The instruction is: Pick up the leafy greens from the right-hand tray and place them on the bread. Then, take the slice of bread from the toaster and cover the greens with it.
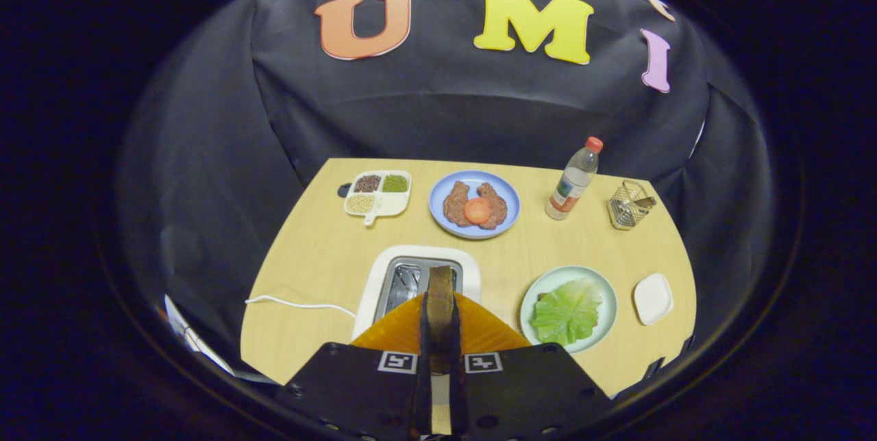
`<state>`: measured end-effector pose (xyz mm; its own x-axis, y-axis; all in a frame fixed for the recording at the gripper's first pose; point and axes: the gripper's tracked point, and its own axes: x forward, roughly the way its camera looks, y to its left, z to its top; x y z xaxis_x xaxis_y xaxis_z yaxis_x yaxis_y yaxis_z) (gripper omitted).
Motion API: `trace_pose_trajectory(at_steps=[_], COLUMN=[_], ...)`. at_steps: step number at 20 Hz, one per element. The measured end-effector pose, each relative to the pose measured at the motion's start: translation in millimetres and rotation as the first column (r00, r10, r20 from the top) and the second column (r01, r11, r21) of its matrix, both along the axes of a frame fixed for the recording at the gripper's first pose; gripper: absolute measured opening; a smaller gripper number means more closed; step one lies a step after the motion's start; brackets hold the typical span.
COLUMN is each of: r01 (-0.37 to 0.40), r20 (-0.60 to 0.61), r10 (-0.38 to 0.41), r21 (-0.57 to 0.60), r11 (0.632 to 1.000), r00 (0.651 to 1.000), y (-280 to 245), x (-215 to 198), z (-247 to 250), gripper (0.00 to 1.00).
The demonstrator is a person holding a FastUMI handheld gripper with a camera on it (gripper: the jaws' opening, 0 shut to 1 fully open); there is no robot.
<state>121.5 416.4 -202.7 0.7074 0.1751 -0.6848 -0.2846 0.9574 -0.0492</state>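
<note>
Claw [439, 331] is clenched on a slice of bread [440, 304]; I see both fingers [423, 338] pressing its flat sides, slice upright, edge toward me, raised over the toaster [419, 276].

Toaster sits just ahead of the claw, white shell, metal slots showing to the left of the slice. Can't tell if anything's still in the slots. White cord [294, 304] runs off its left side along the counter [322, 249].

Right of the claw, close by: pale green plate [603, 294] with the leafy greens [566, 312] lying flat in it.

Small white dish [653, 298] just right of that plate; I can't see anything in it.

Beyond the toaster: blue plate [438, 205] holding two brown meat pieces [474, 205] with a tomato slice [477, 210] on top.

Further left of that: divided tray [401, 203], dark beans, green beans and pale beans in three compartments, fourth looks bare.

Beyond and to the right: plastic bottle [573, 181], red cap, standing upright; wire basket [630, 205] beside it, contents too small to tell.
</note>
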Motion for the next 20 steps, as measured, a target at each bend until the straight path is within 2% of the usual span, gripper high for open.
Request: trace_pose_trajectory(at_steps=[5, 9, 13, 20], r01=[-0.015, -0.019, 0.037, 0.093], r20=[0.062, 0.092, 0.063, -0.103], r10=[0.009, 0.008, -0.043, -0.085], r21=[0.101, 0.122, 0.098, 0.07], r11=[0.995, 0.992, 0.995, 0.993], r00=[0.998, 0.996, 0.997, 0.991], y=[-13.5, -42.8, -92.2, -146.7], x=[-1.5, 6.8, 28.4, 64.2], z=[60.9, 73.8, 47.3, -42.3], gripper=[0.1, 0.1, 0.1, 0.1])
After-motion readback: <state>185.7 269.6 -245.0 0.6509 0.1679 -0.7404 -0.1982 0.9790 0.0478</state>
